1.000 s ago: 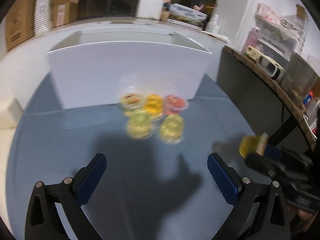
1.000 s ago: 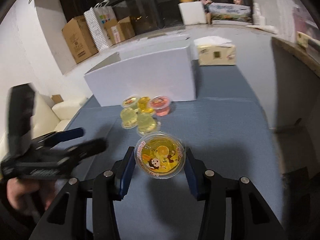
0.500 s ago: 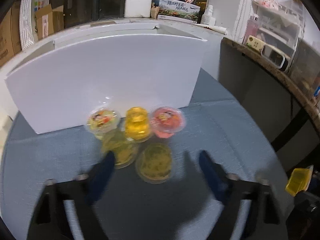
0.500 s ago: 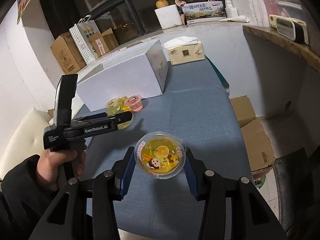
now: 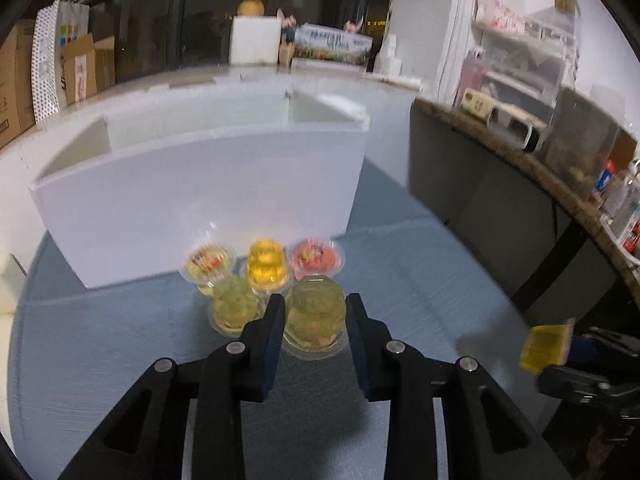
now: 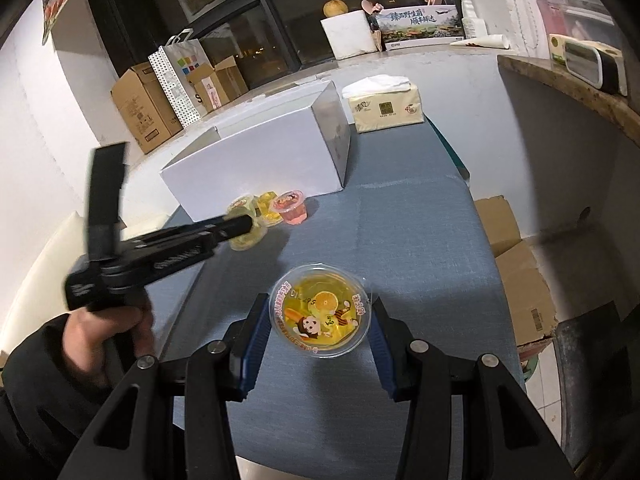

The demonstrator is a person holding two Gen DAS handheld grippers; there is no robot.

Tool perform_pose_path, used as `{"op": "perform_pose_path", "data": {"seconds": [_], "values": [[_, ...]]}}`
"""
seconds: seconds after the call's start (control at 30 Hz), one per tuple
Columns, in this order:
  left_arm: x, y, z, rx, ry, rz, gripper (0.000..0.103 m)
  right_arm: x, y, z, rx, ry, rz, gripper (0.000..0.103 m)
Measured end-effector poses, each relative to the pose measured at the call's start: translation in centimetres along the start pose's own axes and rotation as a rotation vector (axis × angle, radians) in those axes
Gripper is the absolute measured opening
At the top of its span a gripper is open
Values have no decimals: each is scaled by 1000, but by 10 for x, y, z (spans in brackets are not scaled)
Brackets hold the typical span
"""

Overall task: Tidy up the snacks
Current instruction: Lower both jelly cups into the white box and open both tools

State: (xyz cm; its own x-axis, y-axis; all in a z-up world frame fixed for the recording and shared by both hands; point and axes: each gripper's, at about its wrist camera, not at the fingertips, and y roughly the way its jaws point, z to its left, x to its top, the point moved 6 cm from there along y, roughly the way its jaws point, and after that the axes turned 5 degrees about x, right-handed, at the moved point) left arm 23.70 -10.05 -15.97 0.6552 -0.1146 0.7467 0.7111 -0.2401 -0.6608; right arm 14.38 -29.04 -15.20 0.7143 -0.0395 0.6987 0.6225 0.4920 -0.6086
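Note:
Several jelly cups stand in a cluster on the blue table in front of an open white box (image 5: 200,200). My left gripper (image 5: 315,312) has its jaws closing around the front right one, an upside-down greenish-yellow jelly cup (image 5: 316,316), and the pads touch its sides. Beside it sit another greenish cup (image 5: 236,306), a yellow cup (image 5: 266,266), a pink cup (image 5: 316,258) and a cup with its lid up (image 5: 208,262). My right gripper (image 6: 318,302) is shut on an orange jelly cup (image 6: 320,316), printed lid up, above the table's near part.
A tissue pack (image 6: 384,108) lies behind the white box (image 6: 260,168). Cardboard boxes (image 6: 516,280) stand on the floor off the table's right edge. A dark counter (image 5: 520,160) runs along the right. A cream sofa (image 6: 48,264) is at the left.
My left gripper moved forward to the cup cluster and its wide-open jaws came together around the front right cup. The right gripper kept its hold on the orange cup.

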Motion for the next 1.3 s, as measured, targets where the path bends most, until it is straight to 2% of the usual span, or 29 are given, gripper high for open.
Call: {"op": "perform_pose_path", "data": {"seconds": [0.2,0.27,0.4,0.5,0.6,0.7,0.73,0.77,0.8,0.83,0.87,1.13,1.3], "values": [[35,-49,26,21,-23,-114,34,28,15,20,46,-28,-4,51],[51,-59,43,49,-28,-143,34,48,23,31,82,-43,-16,51],[84,-69,82,82,-74,-195,34,103,40,55,102,-96,-58,51],[114,-63,107,113,-77,-220,34,150,59,64,114,-102,-87,51],[132,-47,124,124,-80,-212,34,196,84,68,114,-116,-110,51],[141,-26,137,137,-88,-189,35,219,113,65,104,-92,-79,51],[142,-17,143,164,-88,-181,36,226,126,62,93,-81,-65,51],[142,-12,144,191,-89,-179,49,228,136,60,83,-75,-50,55],[141,-3,150,233,-87,-158,64,229,142,58,71,-70,-35,80],[141,3,152,234,-92,-137,100,229,148,53,48,-59,-17,95],[138,7,153,220,-104,-126,103,229,149,50,36,-48,-28,103],[117,18,164,212,-119,-89,103,218,132,39,50,-9,-77,103],[105,-9,152,194,-117,-91,103,202,103,54,61,-67,-102,103]]}}
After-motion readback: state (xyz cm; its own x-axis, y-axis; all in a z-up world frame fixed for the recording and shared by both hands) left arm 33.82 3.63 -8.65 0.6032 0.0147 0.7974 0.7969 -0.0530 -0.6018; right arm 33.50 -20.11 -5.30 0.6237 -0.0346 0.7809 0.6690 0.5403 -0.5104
